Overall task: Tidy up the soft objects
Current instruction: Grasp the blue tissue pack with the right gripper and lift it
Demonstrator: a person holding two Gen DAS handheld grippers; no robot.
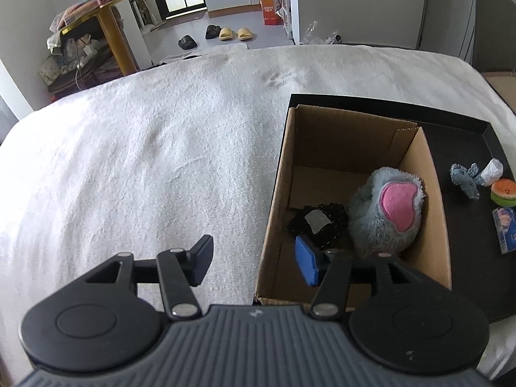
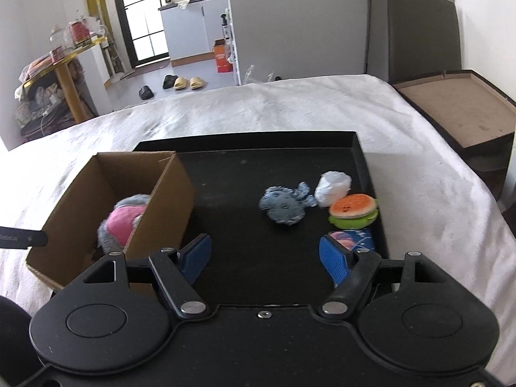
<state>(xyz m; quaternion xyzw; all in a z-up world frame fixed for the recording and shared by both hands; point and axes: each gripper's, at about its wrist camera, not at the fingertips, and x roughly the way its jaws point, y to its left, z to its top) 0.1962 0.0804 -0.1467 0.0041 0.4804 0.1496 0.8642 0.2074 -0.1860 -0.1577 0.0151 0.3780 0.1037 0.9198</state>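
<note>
A cardboard box (image 1: pixel 280 193) (image 2: pixel 167 200) stands on the left of a black tray (image 2: pixel 245 174) (image 1: pixel 467 148). Inside it lie a grey plush with a pink patch (image 1: pixel 387 209) (image 2: pixel 124 221) and a black mesh item (image 1: pixel 317 224). On the tray lie a small blue-grey plush (image 2: pixel 283 206) (image 1: pixel 464 182), a white wad (image 2: pixel 332 188) (image 1: pixel 491 171), a burger toy (image 2: pixel 353 214) (image 1: pixel 503 192) and a blue packet (image 2: pixel 354 238) (image 1: pixel 506 229). My left gripper (image 1: pixel 254 261) is open and empty, straddling the box's near left wall. My right gripper (image 2: pixel 267 256) is open and empty above the tray's near part.
The tray rests on a white fluffy blanket (image 1: pixel 145 148) covering a bed. A brown wooden box (image 2: pixel 458 109) stands beside the bed at right. A yellow table (image 1: pixel 109 25) with clutter and slippers (image 1: pixel 230 32) on the floor lie beyond the bed.
</note>
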